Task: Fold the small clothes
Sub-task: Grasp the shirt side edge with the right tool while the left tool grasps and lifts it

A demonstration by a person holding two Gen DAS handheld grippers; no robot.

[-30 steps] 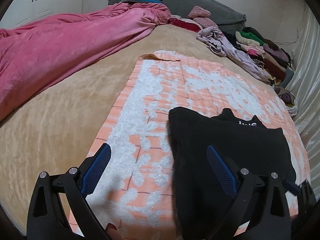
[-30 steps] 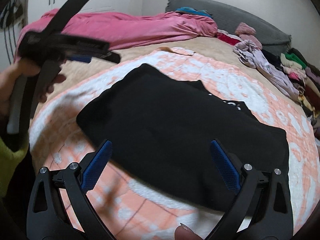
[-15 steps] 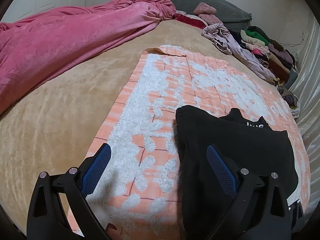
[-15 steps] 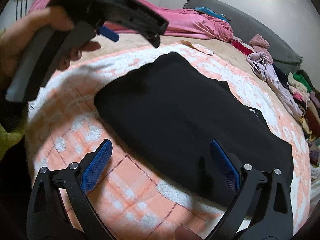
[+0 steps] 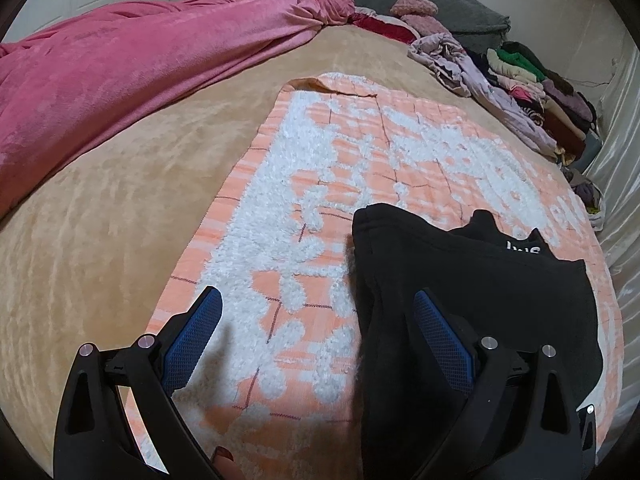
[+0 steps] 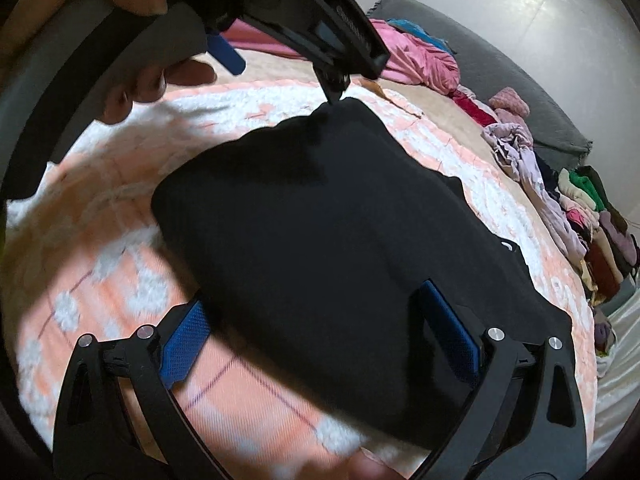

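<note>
Presently, left claw (image 5: 316, 332): jaws spread wide, grasping nothing; it hangs low over the mat, its right pad above the left edge of the garment.
Right claw (image 6: 320, 328): jaws likewise released and empty, straddling the near part of the garment from above; whether the pads touch the cloth cannot be told.
Left claw, as seen from the right wrist (image 6: 288, 32): at 11 o'clock, held in the person's hand (image 6: 132, 60), its tip close over the garment's far corner.
Black garment (image 5: 472, 304): the task's thing; lies flat on the mat as a partly folded block, a small white print showing at its 2 o'clock edge, a loose flap beyond that.
Mat (image 5: 340, 168): orange-and-white tufted cloth spread on the bed, carrying the garment at its near right part.
Bed cover (image 5: 100, 260): tan plush, around the mat on the left and far sides.
Step in hand, judged: seizing an edge for the next fold.
Doing it well, judged: close each claw on one corner of the same edge, catching all the layers together; lift both evenly so the thick cloth does not sag or skew; lay edge on edge and tuck the loose flap inside.
Pink blanket (image 5: 140, 60): bunched along the bed at 10 to 11 o'clock.
Clothes pile (image 5: 532, 80): mixed garments heaped at 1 to 2 o'clock along the bed's far right side, well apart from the mat's near end.
Containers: none visible in either view.
</note>
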